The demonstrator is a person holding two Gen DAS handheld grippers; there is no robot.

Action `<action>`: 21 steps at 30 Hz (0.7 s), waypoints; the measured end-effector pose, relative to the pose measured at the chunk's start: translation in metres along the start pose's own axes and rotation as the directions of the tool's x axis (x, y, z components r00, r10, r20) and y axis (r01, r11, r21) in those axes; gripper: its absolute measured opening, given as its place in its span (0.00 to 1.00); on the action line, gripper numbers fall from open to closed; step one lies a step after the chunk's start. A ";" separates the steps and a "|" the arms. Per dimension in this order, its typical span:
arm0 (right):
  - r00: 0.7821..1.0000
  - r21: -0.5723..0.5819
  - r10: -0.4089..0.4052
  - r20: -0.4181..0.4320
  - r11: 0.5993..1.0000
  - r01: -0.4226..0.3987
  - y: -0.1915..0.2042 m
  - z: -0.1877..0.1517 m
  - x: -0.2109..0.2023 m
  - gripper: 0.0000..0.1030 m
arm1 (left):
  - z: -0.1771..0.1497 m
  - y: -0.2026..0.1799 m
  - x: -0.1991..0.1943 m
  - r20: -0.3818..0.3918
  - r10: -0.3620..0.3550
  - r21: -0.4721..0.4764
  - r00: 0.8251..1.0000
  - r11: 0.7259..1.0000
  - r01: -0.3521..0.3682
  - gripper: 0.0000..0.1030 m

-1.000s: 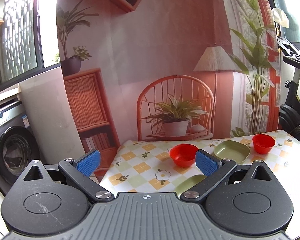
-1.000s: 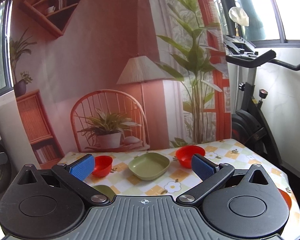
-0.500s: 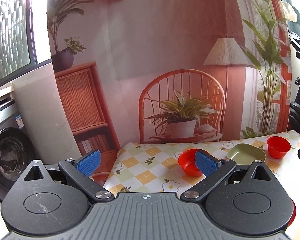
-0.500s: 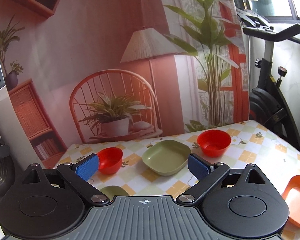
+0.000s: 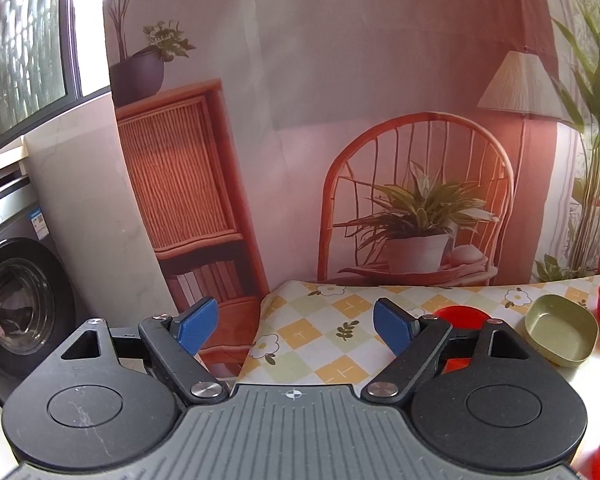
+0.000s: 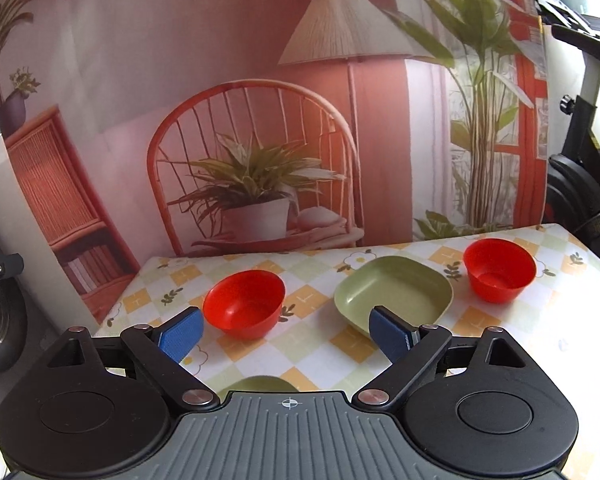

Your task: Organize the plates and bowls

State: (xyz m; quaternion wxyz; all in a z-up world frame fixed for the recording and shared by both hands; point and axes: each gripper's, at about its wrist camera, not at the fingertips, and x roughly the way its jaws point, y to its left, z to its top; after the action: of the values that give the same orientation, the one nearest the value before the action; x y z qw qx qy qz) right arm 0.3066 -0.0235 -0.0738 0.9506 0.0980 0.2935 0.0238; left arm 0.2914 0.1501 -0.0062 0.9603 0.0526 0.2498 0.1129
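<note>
A home utility corner: a grey front-loading washing machine [image 5: 8,300], a black exercise bike [image 6: 580,184], a printed living-room backdrop [image 6: 220,80], and a checked floral tablecloth [image 6: 500,320].

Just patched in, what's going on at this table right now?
Nothing is gripped yet. Both the left gripper and the right gripper are open and empty above the checked tablecloth. Ahead of the right gripper sit a red bowl, a green square plate and a second red bowl, each apart from the others. Another green dish peeks out just under the right gripper. No stacking is visible so far.
</note>
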 end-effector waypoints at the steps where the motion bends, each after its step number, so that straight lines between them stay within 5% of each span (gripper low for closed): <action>1: 1.000 -0.003 -0.003 -0.003 1.000 0.003 0.002 0.003 0.009 0.85 | 0.000 0.001 0.009 -0.008 -0.007 -0.006 1.000 1.000 0.007 0.80; 10: 0.998 0.062 -0.029 -0.047 0.998 0.032 0.006 0.017 0.090 0.72 | -0.010 -0.016 0.091 -0.077 -0.147 -0.056 0.986 0.988 0.143 0.70; 21: 0.989 0.035 -0.065 -0.130 0.997 0.071 0.009 0.013 0.183 0.55 | -0.032 -0.048 0.185 -0.147 -0.322 -0.148 0.935 0.942 0.301 0.65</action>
State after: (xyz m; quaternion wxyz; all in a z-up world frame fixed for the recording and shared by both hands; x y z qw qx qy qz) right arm 0.4651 0.0017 -0.1626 0.9278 0.1049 0.3579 -0.0082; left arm 0.4422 0.1500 -0.1281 0.9427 -0.0566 0.3281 -0.0216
